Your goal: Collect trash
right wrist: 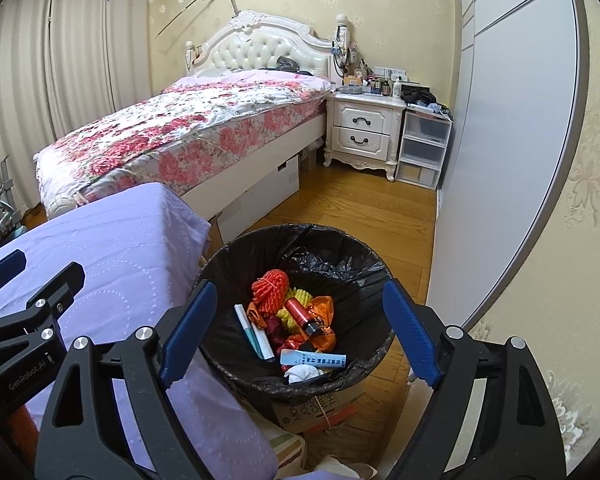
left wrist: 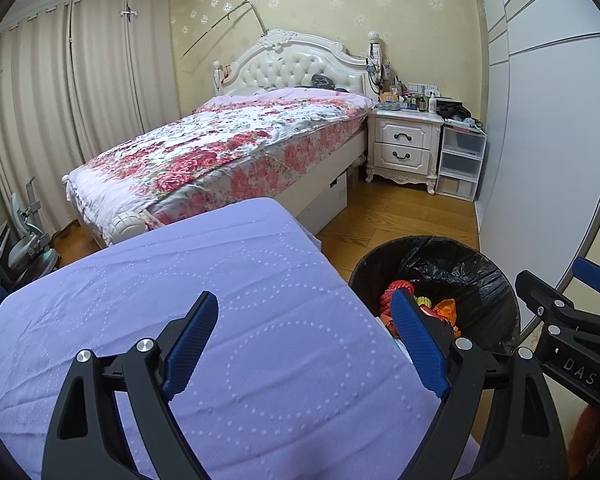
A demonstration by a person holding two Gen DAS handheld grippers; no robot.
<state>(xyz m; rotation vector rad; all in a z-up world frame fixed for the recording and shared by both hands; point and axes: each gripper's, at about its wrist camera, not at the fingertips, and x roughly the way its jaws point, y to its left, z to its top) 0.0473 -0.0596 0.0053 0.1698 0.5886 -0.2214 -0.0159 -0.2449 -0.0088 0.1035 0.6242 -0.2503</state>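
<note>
With both the left gripper (left wrist: 304, 344) and the right gripper (right wrist: 298, 330) spread wide and empty, the trash sits in the black-lined bin (right wrist: 300, 240) at lower centre, so lift the fingers clear of its rim before swinging away.

The left hand-held gripper (left wrist: 304, 344) is black with two blue ribbed pads and round silver screws. The right hand-held gripper (right wrist: 300, 336) looks the same: black arms, blue pads, silver screws. White letters are printed on the black bodies.
</note>
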